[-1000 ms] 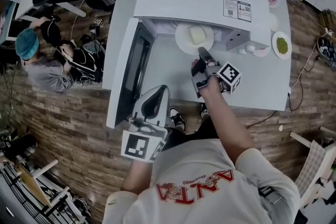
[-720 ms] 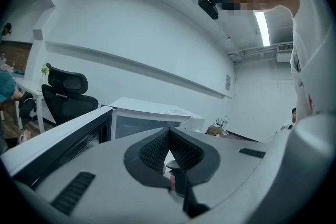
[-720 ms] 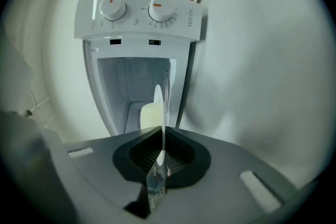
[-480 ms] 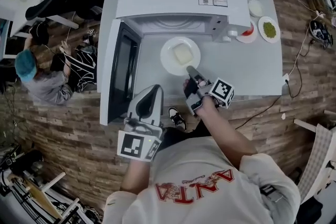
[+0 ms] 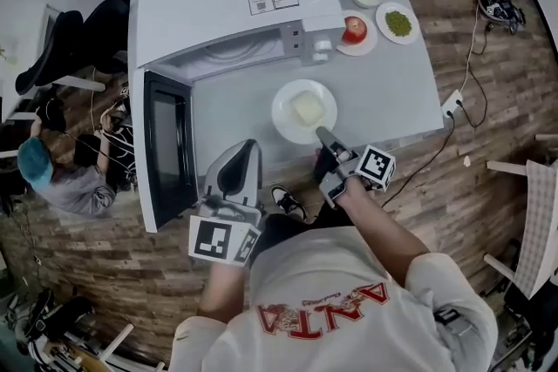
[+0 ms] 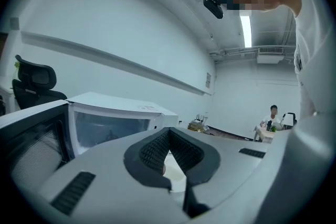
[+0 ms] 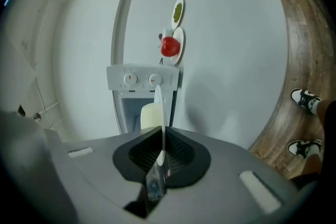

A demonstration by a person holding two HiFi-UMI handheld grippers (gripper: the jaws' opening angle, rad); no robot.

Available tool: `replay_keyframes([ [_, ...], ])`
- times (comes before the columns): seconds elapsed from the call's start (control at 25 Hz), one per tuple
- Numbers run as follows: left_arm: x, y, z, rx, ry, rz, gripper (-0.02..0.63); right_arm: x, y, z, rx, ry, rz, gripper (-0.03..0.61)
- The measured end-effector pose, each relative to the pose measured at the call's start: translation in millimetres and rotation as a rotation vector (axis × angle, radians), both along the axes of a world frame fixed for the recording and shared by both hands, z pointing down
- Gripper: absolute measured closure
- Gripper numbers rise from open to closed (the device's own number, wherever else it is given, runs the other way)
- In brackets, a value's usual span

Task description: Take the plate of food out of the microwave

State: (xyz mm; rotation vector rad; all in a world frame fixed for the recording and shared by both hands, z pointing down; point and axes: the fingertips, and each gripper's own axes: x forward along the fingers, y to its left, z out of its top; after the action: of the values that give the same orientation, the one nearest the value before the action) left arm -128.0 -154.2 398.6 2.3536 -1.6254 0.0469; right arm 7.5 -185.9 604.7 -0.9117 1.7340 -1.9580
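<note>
Plate [image 5: 283, 114] rim partly hidden between right gripper [image 5: 322, 133] jaws

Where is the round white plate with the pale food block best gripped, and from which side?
Its thin near rim, from the person's side: the round white plate lies level, the pale food block sits mid-plate, and the right hand-held gripper pinches that rim.

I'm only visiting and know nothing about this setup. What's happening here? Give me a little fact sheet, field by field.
Plate of food: outside the microwave, over the white table
Microwave door: open
Right gripper: shut on the plate's near rim
Left gripper: shut, holding nothing, near the door
Other dishes: red fruit and green food, each on a plate beside the microwave
</note>
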Motion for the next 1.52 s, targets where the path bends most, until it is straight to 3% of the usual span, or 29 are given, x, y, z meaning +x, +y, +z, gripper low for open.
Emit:
replay_keyframes([
  [0.28,40,-17,1,-0.002,0.0,0.087,0.606,85,-14,18,-0.001,0.034,0.135,0.565],
  [0.52,54,-25,5,-0.018,-0.004,0.115,0.606,125,-30,46,-0.046,0.075,0.225,0.565],
  [1.24,48,-30,17,-0.045,-0.02,0.104,0.606,132,-47,70,-0.13,0.119,0.273,0.565],
  [1.52,46,-27,18,-0.054,-0.022,0.1,0.606,129,-49,67,-0.114,0.176,0.219,0.563],
])
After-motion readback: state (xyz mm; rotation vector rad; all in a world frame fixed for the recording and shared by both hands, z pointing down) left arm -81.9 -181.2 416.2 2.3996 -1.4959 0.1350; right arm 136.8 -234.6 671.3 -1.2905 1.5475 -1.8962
